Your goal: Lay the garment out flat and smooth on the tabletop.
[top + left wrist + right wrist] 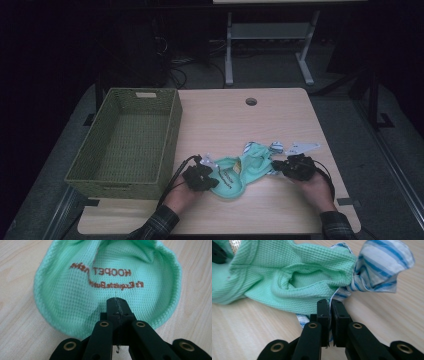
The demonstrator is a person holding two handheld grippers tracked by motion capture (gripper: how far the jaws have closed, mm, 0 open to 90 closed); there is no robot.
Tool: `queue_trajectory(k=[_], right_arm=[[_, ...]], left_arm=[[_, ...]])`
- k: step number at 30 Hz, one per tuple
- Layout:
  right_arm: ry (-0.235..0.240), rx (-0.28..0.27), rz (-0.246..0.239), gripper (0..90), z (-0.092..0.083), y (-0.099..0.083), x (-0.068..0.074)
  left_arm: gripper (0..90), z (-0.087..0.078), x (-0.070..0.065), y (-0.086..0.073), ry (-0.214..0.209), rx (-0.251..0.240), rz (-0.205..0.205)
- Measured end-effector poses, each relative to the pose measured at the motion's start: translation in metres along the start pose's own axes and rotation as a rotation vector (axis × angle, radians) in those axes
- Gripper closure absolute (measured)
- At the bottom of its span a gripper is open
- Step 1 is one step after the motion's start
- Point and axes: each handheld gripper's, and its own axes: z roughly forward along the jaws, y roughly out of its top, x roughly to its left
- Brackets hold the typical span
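A small mint-green mesh garment [239, 171] with brown lettering lies crumpled on the wooden table [250, 120], between both hands. My left gripper [215, 176] is at its left end. In the left gripper view the jaws [117, 303] are pressed together on the rounded green hem [100, 277]. My right gripper [276, 165] is at the garment's right end. There its jaws [330, 303] are closed on the blue-and-white striped edge [379, 267] where it meets the green mesh [287, 277].
A large green woven basket [172, 135] stands on the table's left side, its inside bare. A white striped scrap [302, 147] lies just beyond the right gripper. A cable hole [251, 101] sits near the table's far edge. Beyond the table are a dark floor and desk legs.
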Motion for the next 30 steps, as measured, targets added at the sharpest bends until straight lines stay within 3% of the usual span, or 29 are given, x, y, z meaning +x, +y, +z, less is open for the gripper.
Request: queue_trajectory(k=[1, 8, 10, 13, 17, 20, 23, 30], right_arm=[[-0.01, 0.003, -0.006, 85.5, -0.001, -0.001, -0.002], [-0.044, 0.006, -0.004, 85.3, -0.004, -0.005, -0.022], [-0.032, 0.013, 0.014, 84.3, -0.003, -0.006, -0.025], [-0.014, -0.003, 0.025, 80.0, -0.007, -0.006, -0.025], [0.0, -0.065, 0.046, 75.7, -0.024, -0.001, -0.028], [0.007, -0.086, 0.062, 75.4, -0.033, 0.004, -0.031], [0.009, -0.085, 0.048, 75.7, -0.035, 0.014, -0.034], [0.036, -0.076, 0.027, 76.2, -0.023, 0.042, -0.039]], left_arm=[[89.7, -0.001, 0.001, 0.0, 0.0, 0.012, 0.016], [89.7, -0.001, 0.001, 0.0, -0.001, 0.011, 0.014], [89.7, 0.0, 0.0, 0.0, -0.003, -0.001, -0.001], [89.7, 0.0, 0.0, 0.0, -0.002, 0.002, -0.002], [89.7, 0.0, 0.0, 0.0, -0.001, 0.0, -0.001], [89.7, 0.0, 0.0, 0.0, 0.0, 0.001, -0.001], [89.7, 0.0, 0.0, 0.0, -0.001, 0.0, -0.002], [89.7, 0.0, 0.0, 0.0, -0.001, -0.001, 0.0]])
